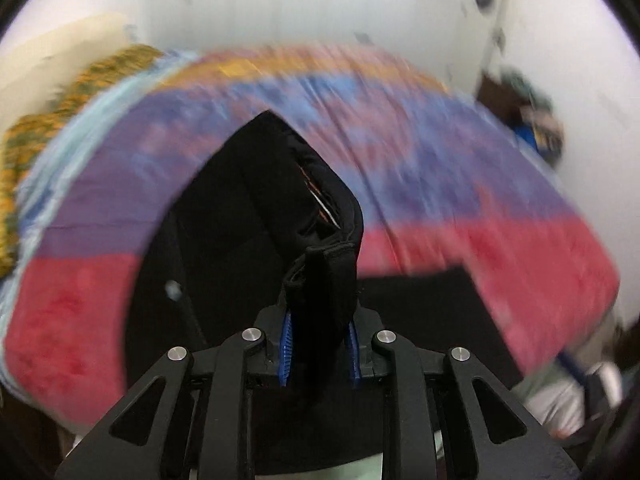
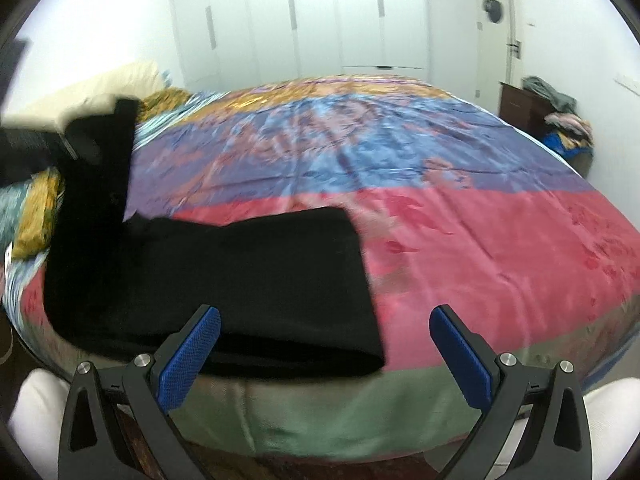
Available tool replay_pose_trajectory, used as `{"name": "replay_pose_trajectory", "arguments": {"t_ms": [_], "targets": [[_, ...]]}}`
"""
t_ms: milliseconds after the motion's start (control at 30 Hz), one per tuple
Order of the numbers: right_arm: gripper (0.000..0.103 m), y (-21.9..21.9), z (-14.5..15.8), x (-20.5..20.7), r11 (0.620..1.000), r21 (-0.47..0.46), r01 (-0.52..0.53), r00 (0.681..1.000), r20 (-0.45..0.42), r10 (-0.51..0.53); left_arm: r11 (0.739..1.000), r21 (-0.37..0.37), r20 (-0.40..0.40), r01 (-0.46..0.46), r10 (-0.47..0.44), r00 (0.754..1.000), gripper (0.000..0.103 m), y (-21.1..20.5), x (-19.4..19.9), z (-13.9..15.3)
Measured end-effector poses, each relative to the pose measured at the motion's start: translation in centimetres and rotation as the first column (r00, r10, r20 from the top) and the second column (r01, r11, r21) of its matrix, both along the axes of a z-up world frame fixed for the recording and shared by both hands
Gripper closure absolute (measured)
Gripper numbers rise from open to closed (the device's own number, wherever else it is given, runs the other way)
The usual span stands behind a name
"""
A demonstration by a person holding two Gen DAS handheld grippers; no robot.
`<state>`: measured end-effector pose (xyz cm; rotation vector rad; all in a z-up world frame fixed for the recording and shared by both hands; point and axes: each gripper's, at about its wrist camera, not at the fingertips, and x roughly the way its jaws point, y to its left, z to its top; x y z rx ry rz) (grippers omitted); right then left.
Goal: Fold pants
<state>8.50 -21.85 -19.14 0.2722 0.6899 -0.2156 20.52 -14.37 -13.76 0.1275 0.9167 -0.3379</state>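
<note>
Pants: black pants (image 2: 224, 280) lie on the bed (image 2: 480, 248), at 9 o'clock in the right wrist view.
Left hand-held gripper (image 1: 320, 344): clamped on a lifted bunch of the pants.
Right hand-held gripper (image 2: 324, 344): fingers wide apart, holding nothing.
Progress: apparently partly folded; the raised end remains to be laid over.

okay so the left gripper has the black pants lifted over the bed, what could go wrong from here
1. The left gripper pinches only a narrow bunched edge of the pants, so the cloth may slip out mid-fold.
2. The right gripper is open and holds nothing, so the flat part on the bedspread could drag or bunch.
3. That part lies near the bed's edge and might slide off.
</note>
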Motion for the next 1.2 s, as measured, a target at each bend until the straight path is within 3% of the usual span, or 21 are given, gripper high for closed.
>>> {"name": "replay_pose_trajectory", "arguments": {"t_ms": [67,133,167,233,267,333,467,533,633,767,900,1000,1200], "targets": [[0.000,-1.0,-0.3,0.0,0.999,0.027,0.030,1.000,-0.009,-0.030,0.995,0.066,-0.087,0.068,-0.062,0.994,0.068,-2.2,0.2,-3.3],[0.000,-1.9,-0.4,-0.1,0.997,0.050,0.060,0.998,-0.013,-0.060,0.993,0.070,-0.122,0.094,-0.085,0.989,0.062,-2.4,-0.4,-4.1],[0.000,-2.1,-0.4,-0.2,0.996,0.054,0.068,0.998,-0.010,-0.068,0.994,0.041,-0.099,0.097,-0.092,0.991,0.058,-1.9,-1.1,-3.0],[0.000,-2.8,-0.1,-0.5,0.994,0.062,0.091,0.996,0.007,-0.092,0.991,-0.075,-0.073,0.110,-0.116,0.991,0.033,0.1,-2.1,-0.6],[0.000,-3.1,0.0,-0.6,0.993,0.066,0.099,0.995,0.014,-0.100,0.985,-0.136,-0.046,0.104,-0.111,0.993,0.029,1.7,-2.6,1.0],[0.000,-3.9,0.3,-0.7,0.989,0.089,0.122,0.992,0.031,-0.125,0.980,-0.187,0.017,0.064,-0.062,0.998,0.020,4.7,-3.3,3.3],[0.000,-5.3,0.8,-0.4,0.979,0.165,0.122,0.991,0.041,-0.131,0.983,-0.143,0.086,-0.113,0.126,0.988,0.021,11.4,-2.9,4.2],[0.000,-5.4,1.2,-0.1,0.976,0.200,0.081,0.994,0.054,-0.094,0.980,-0.086,0.080,-0.178,0.185,0.980,0.031,13.2,-2.5,2.8],[0.000,-4.7,2.1,1.3,0.965,0.259,-0.047,0.997,0.077,0.028,0.978,-0.049,0.026,-0.201,0.203,0.979,0.039,13.6,-2.2,0.1],[0.000,-2.8,3.1,4.8,0.923,0.294,-0.249,0.968,0.058,0.243,0.981,-0.043,-0.035,-0.190,0.189,0.981,0.039,12.9,-2.8,-2.6],[0.000,-1.1,3.2,6.3,0.913,0.274,-0.302,0.952,0.040,0.302,0.985,0.002,-0.036,-0.171,0.171,0.985,0.033,11.4,-3.2,-3.9],[0.000,-0.5,2.4,6.3,0.903,0.312,-0.295,0.954,0.037,0.299,0.986,0.001,-0.043,-0.166,0.166,0.985,0.031,11.5,-2.5,-3.7],[0.000,0.6,1.1,6.1,0.876,0.334,-0.348,0.929,-0.005,0.371,0.984,-0.084,-0.038,-0.157,0.154,0.987,0.032,13.1,-2.9,-1.7]]}}
